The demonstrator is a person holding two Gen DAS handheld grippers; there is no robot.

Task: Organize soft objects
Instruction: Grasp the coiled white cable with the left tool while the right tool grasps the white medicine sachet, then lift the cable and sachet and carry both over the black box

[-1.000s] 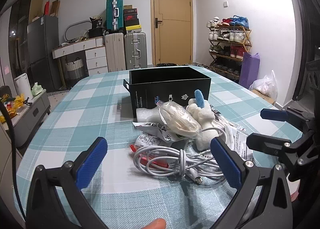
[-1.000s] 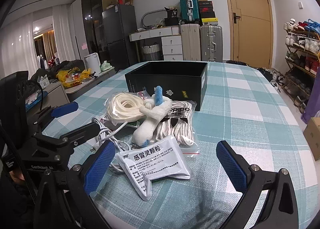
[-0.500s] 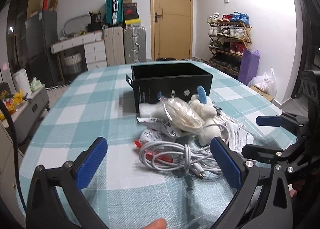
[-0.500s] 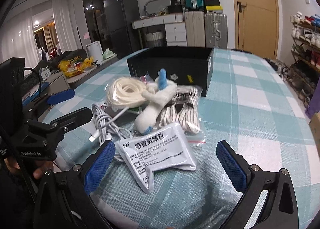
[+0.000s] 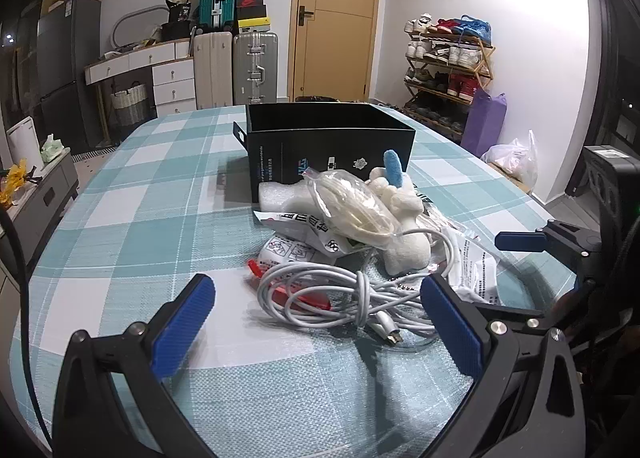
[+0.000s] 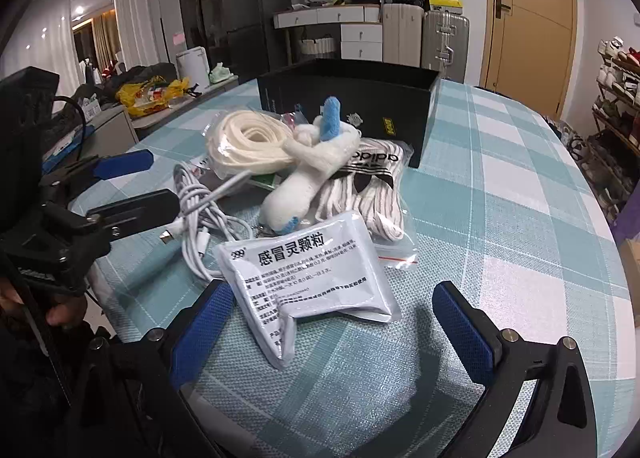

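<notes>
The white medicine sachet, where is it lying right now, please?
In the right wrist view, the white medicine sachet lies nearest the open right gripper, in front of the white plush toy.

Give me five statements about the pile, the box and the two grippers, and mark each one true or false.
1. The black box stands open-topped on the checked tablecloth, behind the pile. True.
2. The right gripper is shut on the white sachet. False: its jaws are wide apart and hold nothing; the sachet lies on the table in front of them.
3. The white plush toy lies on top of the bag of striped laces. True.
4. The white cable is already inside the box. False: it lies coiled on the table, nearest the left gripper.
5. The left gripper is open and empty. True.
</notes>
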